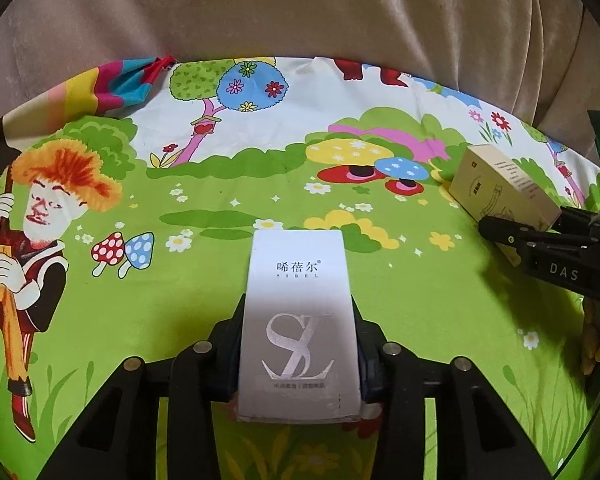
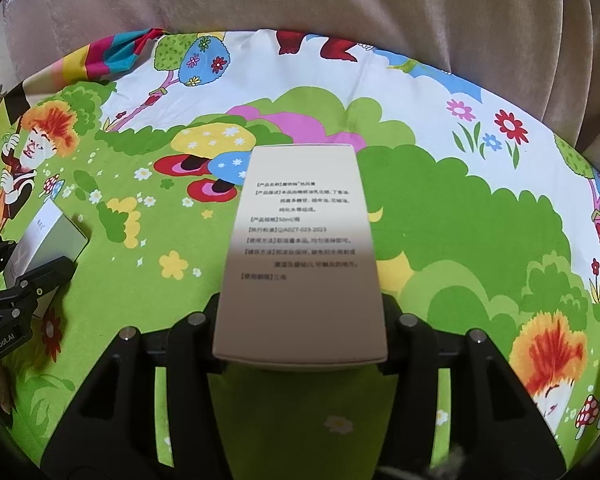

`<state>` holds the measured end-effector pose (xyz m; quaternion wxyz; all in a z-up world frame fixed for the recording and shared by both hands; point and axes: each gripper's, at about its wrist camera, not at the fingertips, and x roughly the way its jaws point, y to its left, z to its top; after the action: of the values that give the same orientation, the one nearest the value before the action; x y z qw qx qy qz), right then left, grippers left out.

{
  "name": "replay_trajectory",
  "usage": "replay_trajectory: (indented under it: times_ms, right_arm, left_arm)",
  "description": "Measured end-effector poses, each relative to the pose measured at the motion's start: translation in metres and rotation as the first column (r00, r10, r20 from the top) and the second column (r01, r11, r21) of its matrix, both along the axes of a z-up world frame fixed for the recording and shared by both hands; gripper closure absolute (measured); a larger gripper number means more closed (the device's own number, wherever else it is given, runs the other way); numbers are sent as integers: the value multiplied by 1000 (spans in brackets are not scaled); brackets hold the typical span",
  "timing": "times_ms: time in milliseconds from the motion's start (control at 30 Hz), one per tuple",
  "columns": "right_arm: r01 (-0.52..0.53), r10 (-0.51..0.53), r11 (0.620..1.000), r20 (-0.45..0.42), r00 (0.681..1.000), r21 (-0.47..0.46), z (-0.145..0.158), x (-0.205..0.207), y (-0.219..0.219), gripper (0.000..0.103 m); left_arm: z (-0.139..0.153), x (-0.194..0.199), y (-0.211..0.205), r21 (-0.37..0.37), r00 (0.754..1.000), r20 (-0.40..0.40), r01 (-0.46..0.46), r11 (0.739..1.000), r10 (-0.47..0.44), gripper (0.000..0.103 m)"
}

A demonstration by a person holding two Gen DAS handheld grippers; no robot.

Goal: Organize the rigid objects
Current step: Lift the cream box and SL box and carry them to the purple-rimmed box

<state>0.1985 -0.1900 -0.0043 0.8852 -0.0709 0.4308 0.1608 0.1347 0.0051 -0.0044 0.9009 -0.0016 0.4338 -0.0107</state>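
1. Left gripper (image 1: 298,364) was clamped on the white box (image 1: 298,320); pads pressed its two long sides near the near end, and the box stuck out forward along the fingers.
2. Right gripper (image 2: 300,332) was likewise pinching the beige box (image 2: 300,248) by its long sides at the near end, printed text face up.
3. Both boxes sat centred between their jaws, far ends angled down toward the cartoon-print cloth (image 1: 140,320). Can't tell whether either far end touched the cloth.
4. Seen from the left wrist, the beige box sat off to the right, well apart from the white one; no contact between them.
5. Handling guess: thin cardboard cartons, light, stiff enough but crushable. Smooth printed faces, so probably a bit slippery.
6. Grip on the narrow sides looked right. With so much overhang beyond the pads, a hold nearer mid-length would likely pivot less.
7. Beyond the cloth: a beige cushion (image 1: 300,12).
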Motion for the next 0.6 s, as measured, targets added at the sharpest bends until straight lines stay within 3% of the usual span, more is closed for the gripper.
replay_trajectory:
  times_ms: [167,300,367,433,500,600]
  right_arm:
    - [77,-77,996,7,997,-49,5,-27,-2,49]
    - [135,-140,988,62,988,69,29,-99,-14,49]
    - [162,-184,976,158,970,144,53,-146,-21,49]
    - [184,-234,963,268,935,196,82,-190,-26,49]
    - [164,-258,954,409,876,249,115,-237,-30,49]
    - [135,-262,959,593,762,250,155,-300,-28,48]
  left_arm:
    - [5,-39,-3,-24,1000,-25,-7,1000,7,61]
    - [23,-96,-9,-28,1000,23,-12,1000,12,61]
    - [39,-120,-13,-43,998,62,-18,999,20,61]
    - [64,-147,-17,-54,990,137,-19,998,26,61]
    - [94,-174,-25,-47,972,233,-14,999,25,60]
    - [139,-212,-32,-49,921,387,-14,999,32,60]
